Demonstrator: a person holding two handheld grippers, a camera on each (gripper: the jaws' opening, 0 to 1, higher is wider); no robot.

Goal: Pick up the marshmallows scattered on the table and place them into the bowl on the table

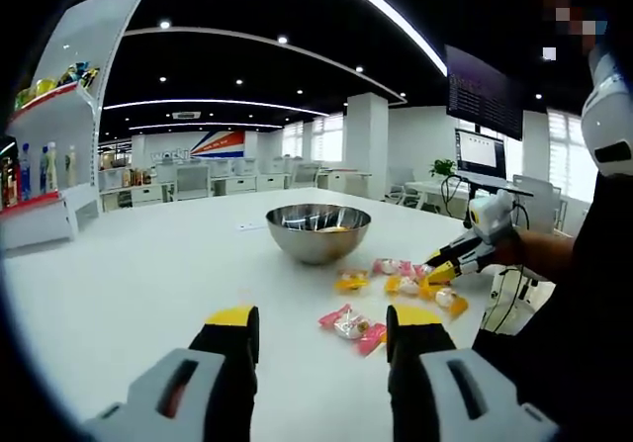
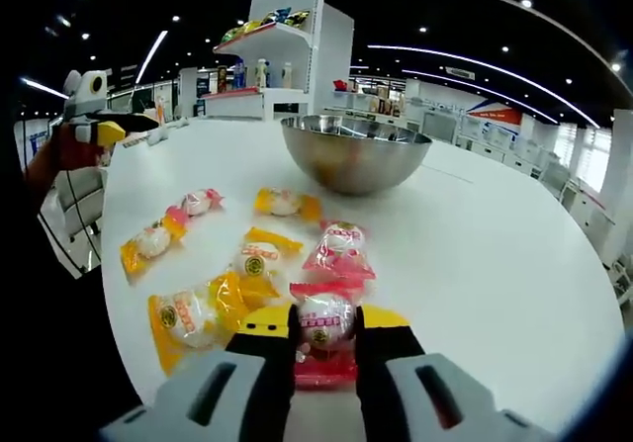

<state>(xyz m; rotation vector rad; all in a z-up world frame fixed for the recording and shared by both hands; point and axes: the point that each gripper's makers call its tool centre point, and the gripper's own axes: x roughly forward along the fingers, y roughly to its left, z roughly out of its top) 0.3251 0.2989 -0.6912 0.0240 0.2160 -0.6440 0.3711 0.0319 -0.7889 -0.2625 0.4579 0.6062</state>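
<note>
In the right gripper view, the right gripper (image 2: 324,331) has its yellow-tipped jaws closed narrow on a pink-wrapped marshmallow (image 2: 325,318), low over the white table (image 2: 495,254); the wrapper bears a small round mark too blurred to read. Just beyond lie the other wrapped marshmallows: a yellow one at the left (image 2: 188,315), a yellow one with a round logo (image 2: 258,259), a pink one (image 2: 339,247), then a yellow one (image 2: 150,243), a pink one (image 2: 199,202) and a yellow one (image 2: 285,203) nearer the bowl. The steel bowl (image 2: 354,151) stands farther back on the table, apart from the sweets. In the left gripper view, the left gripper (image 1: 321,335) hangs above the table with jaws wide apart, a pink marshmallow (image 1: 352,325) lying between and beyond them. Far behind stands a white shelf unit (image 2: 282,51) with bottles, their labels unreadable.
</note>
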